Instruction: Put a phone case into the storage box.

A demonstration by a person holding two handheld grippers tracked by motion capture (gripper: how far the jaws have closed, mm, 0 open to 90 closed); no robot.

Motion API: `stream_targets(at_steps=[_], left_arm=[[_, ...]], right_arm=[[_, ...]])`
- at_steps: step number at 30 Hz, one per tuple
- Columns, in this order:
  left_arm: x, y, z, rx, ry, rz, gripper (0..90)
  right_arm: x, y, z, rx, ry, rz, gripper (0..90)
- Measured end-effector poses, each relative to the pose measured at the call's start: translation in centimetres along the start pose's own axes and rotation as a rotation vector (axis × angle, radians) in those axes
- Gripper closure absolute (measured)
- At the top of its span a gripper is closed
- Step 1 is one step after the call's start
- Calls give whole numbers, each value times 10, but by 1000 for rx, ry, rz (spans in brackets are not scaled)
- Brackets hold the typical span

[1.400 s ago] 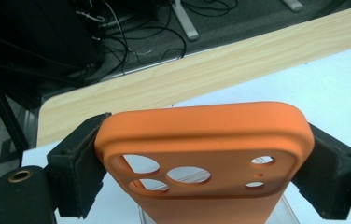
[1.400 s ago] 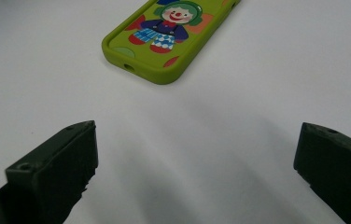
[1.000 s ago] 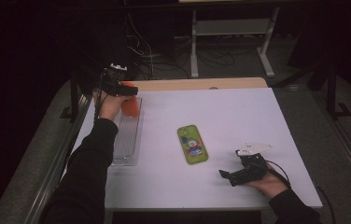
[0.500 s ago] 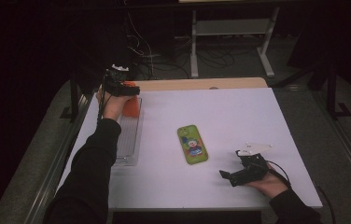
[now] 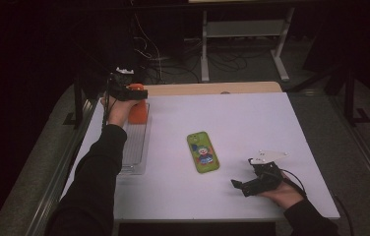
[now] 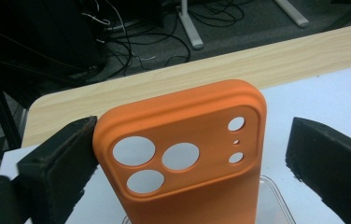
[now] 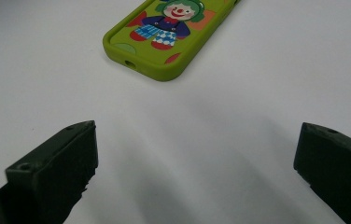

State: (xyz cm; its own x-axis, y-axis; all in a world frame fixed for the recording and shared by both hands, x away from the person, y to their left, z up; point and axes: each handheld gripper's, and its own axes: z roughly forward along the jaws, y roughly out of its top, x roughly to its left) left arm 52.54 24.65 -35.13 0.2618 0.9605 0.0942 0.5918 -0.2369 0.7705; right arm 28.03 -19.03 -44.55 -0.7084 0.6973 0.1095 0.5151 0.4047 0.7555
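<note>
Upright between the jaws of the left gripper (image 6: 183, 154), an orange phone case (image 6: 187, 158) is seen above a clear tray (image 5: 136, 142); one jaw touches it, the other stands apart. Ahead of the right gripper (image 7: 197, 163), whose jaws are spread wide, a green clown phone case (image 7: 169, 32) is laid flat on the bench (image 5: 252, 123).

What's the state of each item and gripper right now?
orange phone case: upright between the left gripper's jaws, one jaw touching, the other apart, over the clear tray.
green clown phone case: flat on the table, untouched.
clear tray: on the table's left side.
left gripper: open around the orange case.
right gripper: open, holding nothing, pointed at the green case.
</note>
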Motion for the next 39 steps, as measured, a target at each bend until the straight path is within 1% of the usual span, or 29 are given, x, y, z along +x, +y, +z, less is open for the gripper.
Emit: stream_targets(at_steps=[2,4,7,10,12,13,14,15,18,19,20,22,23,24,26,27,30,32,33,34,35,36,38,39], left_arm=[[2,1,-3,-14,-1,-2,23],[4,2,-5,-18,0,4,23],[6,3,-12,-33,-7,0,23],[6,5,-24,-30,-34,10,23],[4,5,-33,-35,-70,5,23],[3,5,-37,-30,-88,15,23],[1,5,-43,-27,-114,25,23],[-2,5,-46,-27,-127,30,23],[-12,2,-61,-38,-211,52,23],[-15,0,-64,-40,-229,62,23],[-21,-2,-70,-41,-265,70,23],[-30,-7,-78,-40,-313,96,23],[-34,-10,-80,-41,-334,100,23],[-40,-14,-85,-46,-362,110,23],[-49,-21,-93,-42,-406,136,23],[-51,-23,-95,-47,-415,140,23],[-66,-35,-104,-43,-465,164,23],[-75,-43,-110,-39,-492,194,23],[-79,-47,-112,-38,-505,193,23],[-82,-51,-113,-35,-519,202,23],[-86,-55,-114,-35,-532,202,23],[-89,-57,-114,-31,-539,210,23],[-95,-65,-115,-29,-559,225,23],[-97,-68,-115,-27,-563,240,23]], right_arm=[[0,0,0,-1,0,0,0],[-1,0,0,-1,1,-1,0],[-1,0,0,-4,2,0,0],[-1,2,1,-7,1,-4,0],[-1,3,1,-8,4,1,0],[0,4,1,-8,4,1,0],[-1,4,1,-10,5,0,0],[-1,4,1,-10,7,0,0],[-1,4,2,-7,10,5,0],[-1,4,2,-7,8,-2,0],[-1,5,2,-7,7,-1,0],[-1,5,2,-7,7,-3,0],[0,5,2,-5,6,-3,0],[0,5,2,-4,8,-1,0],[1,5,2,-4,7,-6,0],[1,5,2,-8,6,-2,0],[1,5,2,-10,6,-7,0],[1,6,1,-15,9,-5,0],[1,7,1,-17,12,0,0],[1,7,1,-18,11,-6,0],[1,8,1,-23,12,-3,0],[1,9,1,-22,13,2,0],[1,11,2,-22,18,-3,0],[1,11,3,-22,18,-2,0]])
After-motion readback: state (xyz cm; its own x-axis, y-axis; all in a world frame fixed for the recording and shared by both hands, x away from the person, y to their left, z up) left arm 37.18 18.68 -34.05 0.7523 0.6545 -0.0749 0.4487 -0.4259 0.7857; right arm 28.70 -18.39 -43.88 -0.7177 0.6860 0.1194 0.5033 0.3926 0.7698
